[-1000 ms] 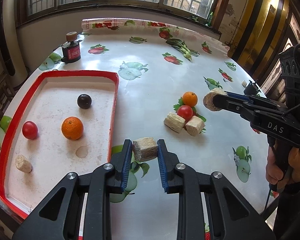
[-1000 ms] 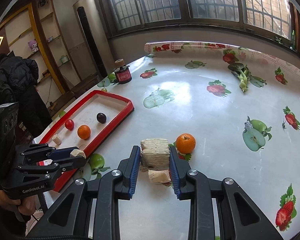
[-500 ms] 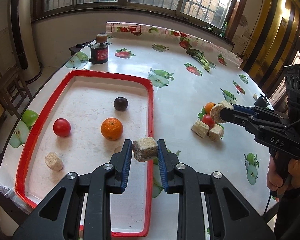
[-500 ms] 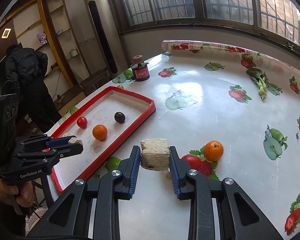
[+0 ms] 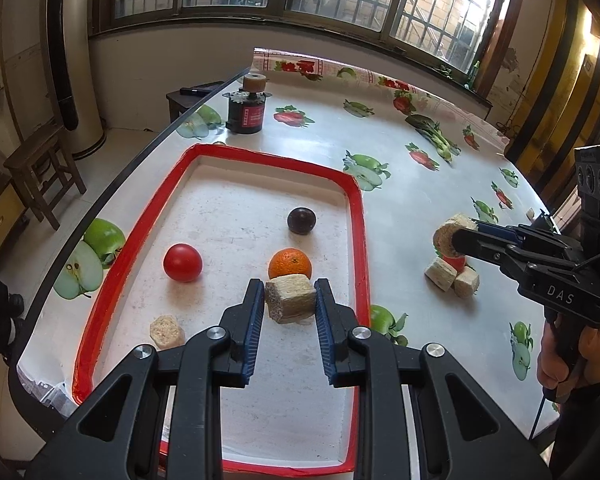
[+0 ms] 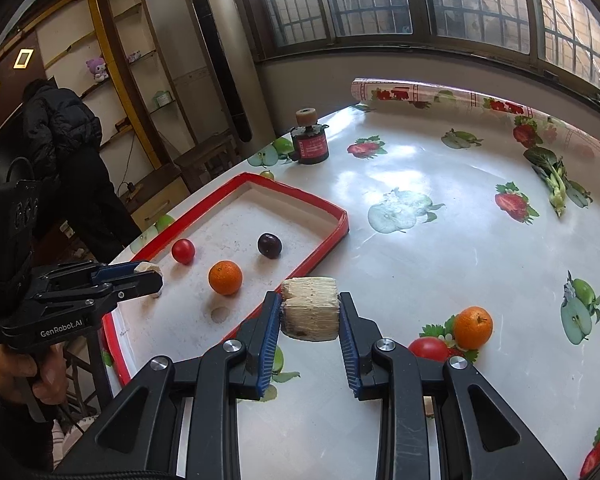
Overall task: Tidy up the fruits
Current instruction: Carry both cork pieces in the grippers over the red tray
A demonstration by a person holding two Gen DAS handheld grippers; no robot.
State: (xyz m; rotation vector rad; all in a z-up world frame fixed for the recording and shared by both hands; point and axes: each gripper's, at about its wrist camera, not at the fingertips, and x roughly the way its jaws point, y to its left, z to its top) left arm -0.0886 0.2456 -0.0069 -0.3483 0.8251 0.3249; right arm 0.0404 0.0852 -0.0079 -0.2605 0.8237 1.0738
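"DAS" on right gripper; "GenRobot.AI" on left gripper

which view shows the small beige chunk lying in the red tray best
The left wrist view: the beige chunk lies unobstructed inside the red tray. In the right wrist view the left tongs hide nearly all of it.

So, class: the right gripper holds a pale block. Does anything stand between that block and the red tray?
Nothing visible does. The pale block sits clamped in the right gripper, close to the near rim of the red tray. Only bare tablecloth lies between; the orange sits farther inside the tray.
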